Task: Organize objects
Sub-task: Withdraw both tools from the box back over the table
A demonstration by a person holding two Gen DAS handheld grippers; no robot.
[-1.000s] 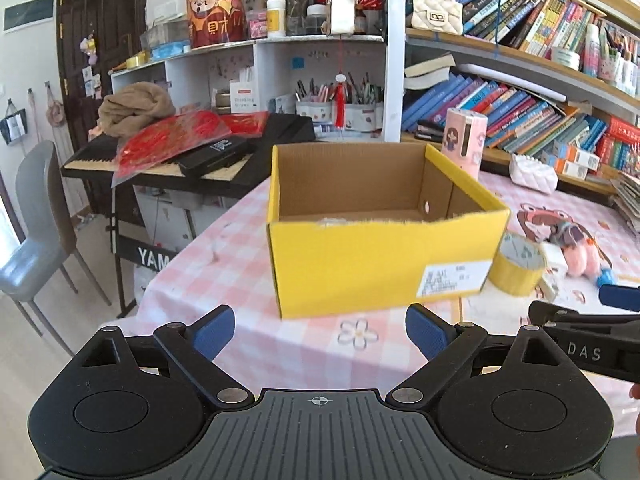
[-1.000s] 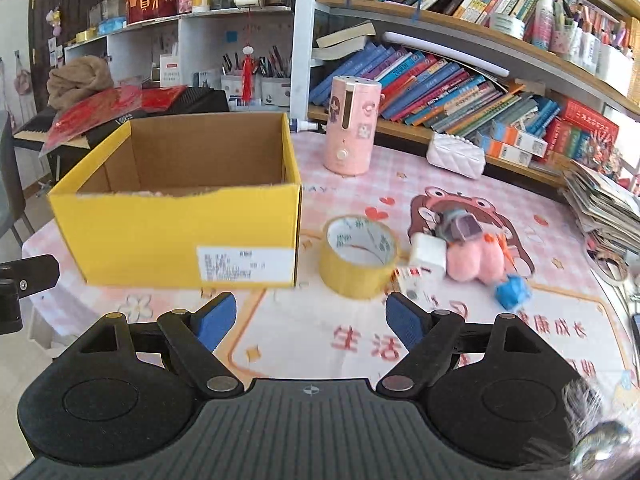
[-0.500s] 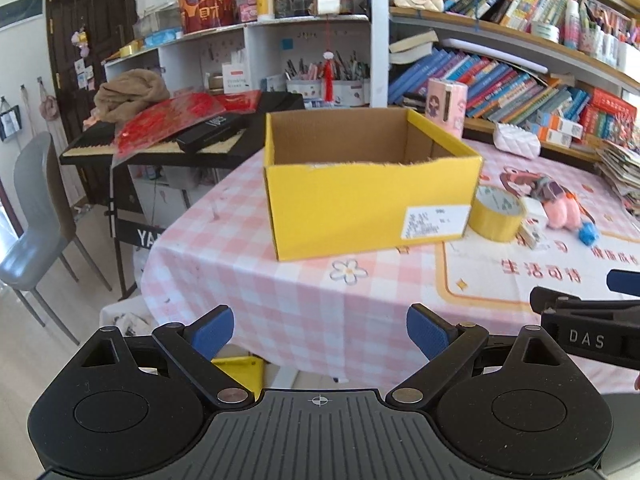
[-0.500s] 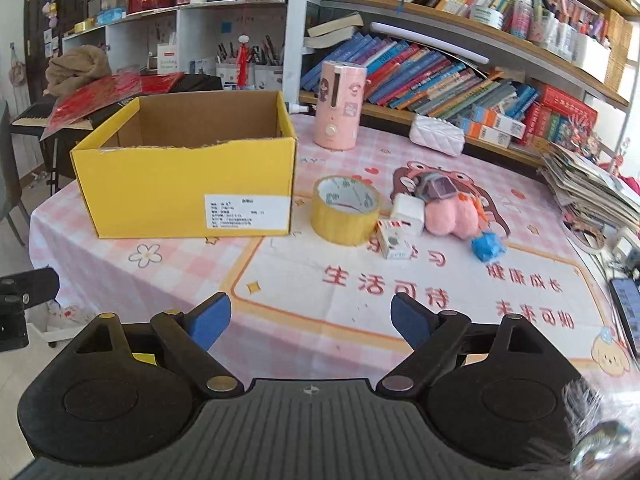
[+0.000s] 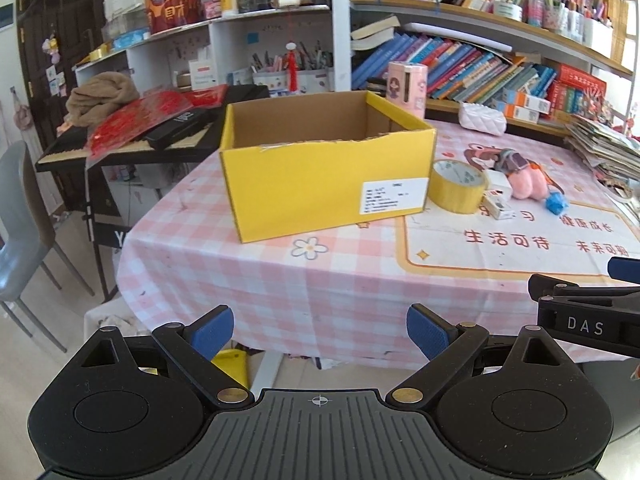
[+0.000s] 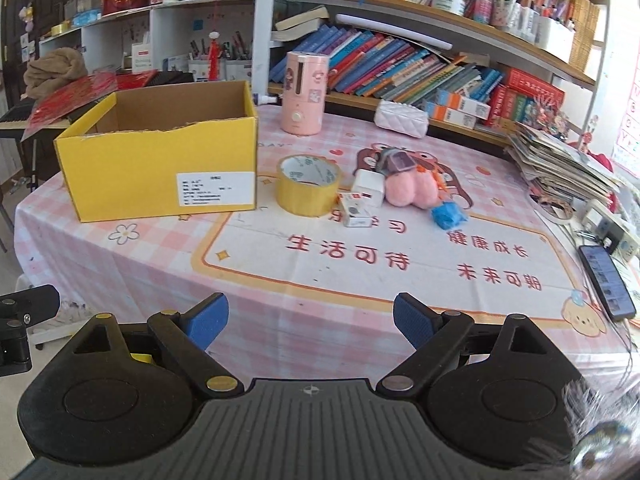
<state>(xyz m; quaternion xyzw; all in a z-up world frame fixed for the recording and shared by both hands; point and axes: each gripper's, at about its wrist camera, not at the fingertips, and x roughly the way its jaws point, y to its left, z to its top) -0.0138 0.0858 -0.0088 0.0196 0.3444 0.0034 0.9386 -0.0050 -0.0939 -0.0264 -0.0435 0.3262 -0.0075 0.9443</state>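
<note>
**Box left, clutter right**

The open box (image 6: 160,168) sits on the surface (image 6: 360,280) at left. Just right of it lies the tape roll (image 6: 309,190), then small boxes (image 6: 362,200), a plush toy (image 6: 410,192). Bookshelves (image 6: 400,60) stand behind.

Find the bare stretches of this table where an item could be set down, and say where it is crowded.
Free: the printed mat nearer than the tape roll, and the checked cloth in front of the yellow box. Crowded: the tape roll, white boxes and pink plush together; the paper stack at the right edge.

Books (image 6: 400,64) line the shelves; a phone (image 6: 606,282) lies on the table edge.
</note>
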